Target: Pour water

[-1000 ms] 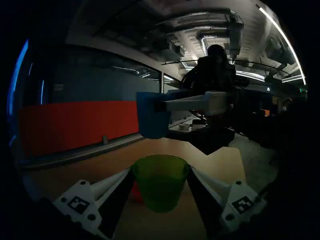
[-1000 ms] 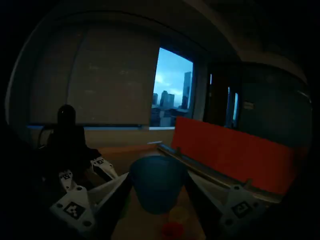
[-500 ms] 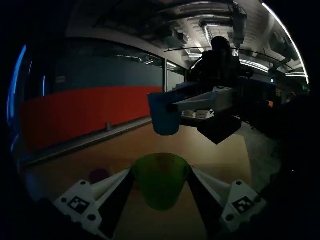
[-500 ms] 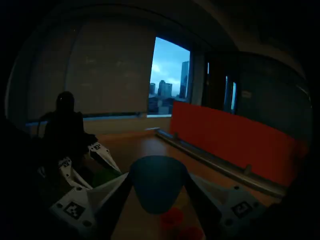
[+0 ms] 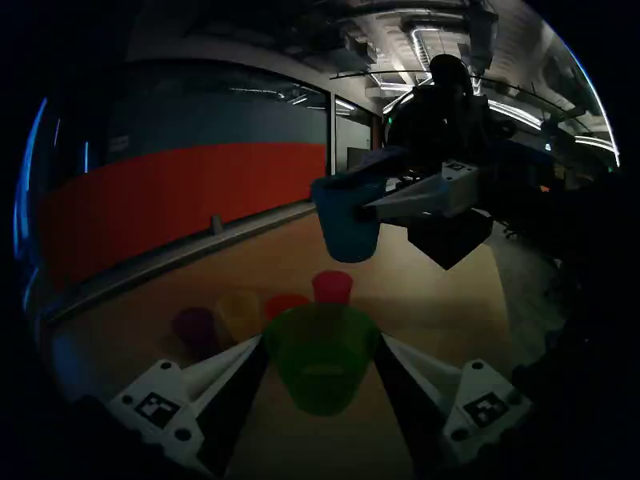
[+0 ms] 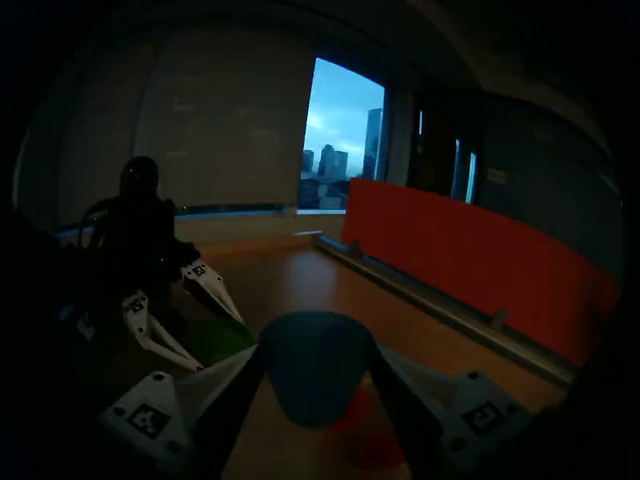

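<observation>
Left gripper (image 5: 320,346) clamps the green cup (image 5: 322,372) between both fingers; right gripper (image 6: 316,354) likewise grips the blue cup (image 6: 316,376)

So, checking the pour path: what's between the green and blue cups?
In the left gripper view, a pink cup stands on the table between the green cup and the raised blue cup, with a red cup beside it.
</observation>
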`<state>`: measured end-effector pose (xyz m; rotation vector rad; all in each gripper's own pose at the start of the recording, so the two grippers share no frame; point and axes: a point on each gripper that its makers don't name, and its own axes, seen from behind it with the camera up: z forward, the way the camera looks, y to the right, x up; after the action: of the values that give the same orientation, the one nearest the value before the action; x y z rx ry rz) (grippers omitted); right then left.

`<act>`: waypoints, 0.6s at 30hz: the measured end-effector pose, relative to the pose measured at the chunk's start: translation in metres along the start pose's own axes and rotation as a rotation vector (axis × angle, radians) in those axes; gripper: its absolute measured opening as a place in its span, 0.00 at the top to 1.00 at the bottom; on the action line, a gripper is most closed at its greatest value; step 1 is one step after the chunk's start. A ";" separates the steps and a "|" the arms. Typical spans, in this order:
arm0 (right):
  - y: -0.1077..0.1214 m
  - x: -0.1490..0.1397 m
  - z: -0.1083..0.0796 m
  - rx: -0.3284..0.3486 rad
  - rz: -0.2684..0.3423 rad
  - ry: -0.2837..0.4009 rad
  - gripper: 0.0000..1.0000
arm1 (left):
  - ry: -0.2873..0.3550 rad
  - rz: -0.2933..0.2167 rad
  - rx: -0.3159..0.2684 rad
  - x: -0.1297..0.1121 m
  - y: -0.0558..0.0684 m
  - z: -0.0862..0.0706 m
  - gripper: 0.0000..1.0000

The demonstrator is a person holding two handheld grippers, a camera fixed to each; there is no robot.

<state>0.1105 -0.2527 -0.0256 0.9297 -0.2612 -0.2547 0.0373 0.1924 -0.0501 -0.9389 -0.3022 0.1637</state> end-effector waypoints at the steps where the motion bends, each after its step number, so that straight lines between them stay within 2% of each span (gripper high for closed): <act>1: 0.000 -0.003 -0.001 0.002 0.003 -0.005 0.08 | -0.008 0.003 -0.001 -0.003 0.001 0.001 0.12; 18: -0.002 -0.044 -0.005 0.012 -0.001 -0.075 0.08 | -0.097 0.031 -0.010 -0.037 0.006 0.015 0.13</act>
<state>0.0712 -0.2354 -0.0347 0.9335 -0.3318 -0.2895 -0.0023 0.1971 -0.0533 -0.9480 -0.3784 0.2370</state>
